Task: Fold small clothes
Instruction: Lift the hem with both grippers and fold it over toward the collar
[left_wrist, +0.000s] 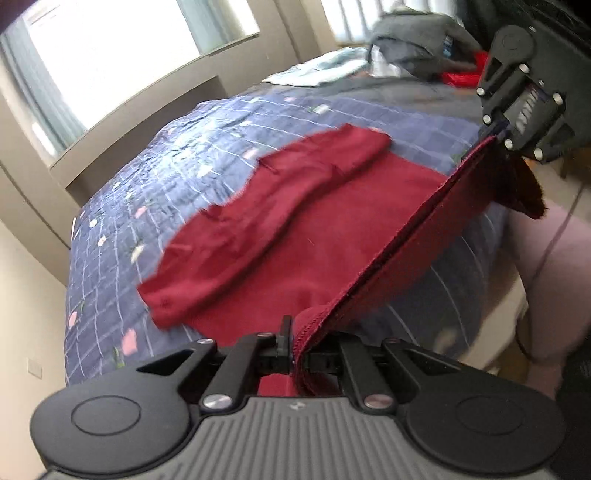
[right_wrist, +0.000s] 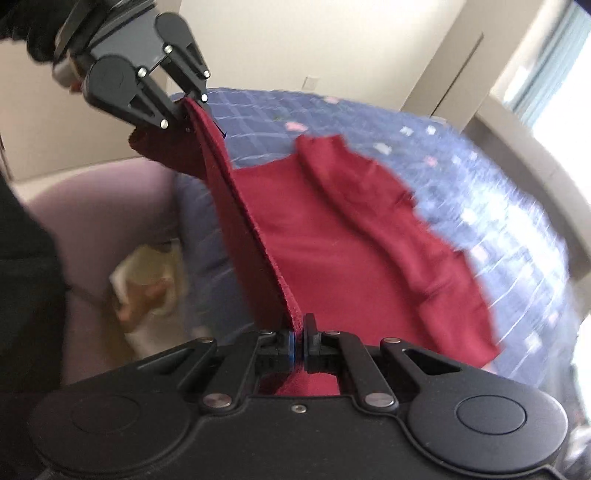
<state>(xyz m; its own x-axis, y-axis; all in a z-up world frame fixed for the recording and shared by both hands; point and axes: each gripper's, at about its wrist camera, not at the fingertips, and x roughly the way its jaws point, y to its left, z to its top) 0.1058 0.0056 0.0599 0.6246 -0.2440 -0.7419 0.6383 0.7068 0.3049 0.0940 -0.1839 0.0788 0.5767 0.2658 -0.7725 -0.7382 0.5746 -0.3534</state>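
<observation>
Two grippers pinch same hem of red garment (left_wrist: 295, 236): left gripper (left_wrist: 295, 354) clamped on near corner, right gripper (right_wrist: 297, 345) clamped on other. Hem edge (right_wrist: 255, 229) stretched taut between them, lifted off quilted blue bed cover (left_wrist: 177, 173); rest of garment lies on cover, one sleeve (left_wrist: 258, 221) folded across body. You keep hem tension even, both corners level. You carry edge forward over body, lay corners down together. Slack or uneven height likely skews fold.

One red garment (left_wrist: 280, 229) lies on one bed (left_wrist: 155, 192). Two grippers: left (left_wrist: 295, 354) and right (right_wrist: 298, 345). One clothes pile (left_wrist: 413, 48) sits far right.
</observation>
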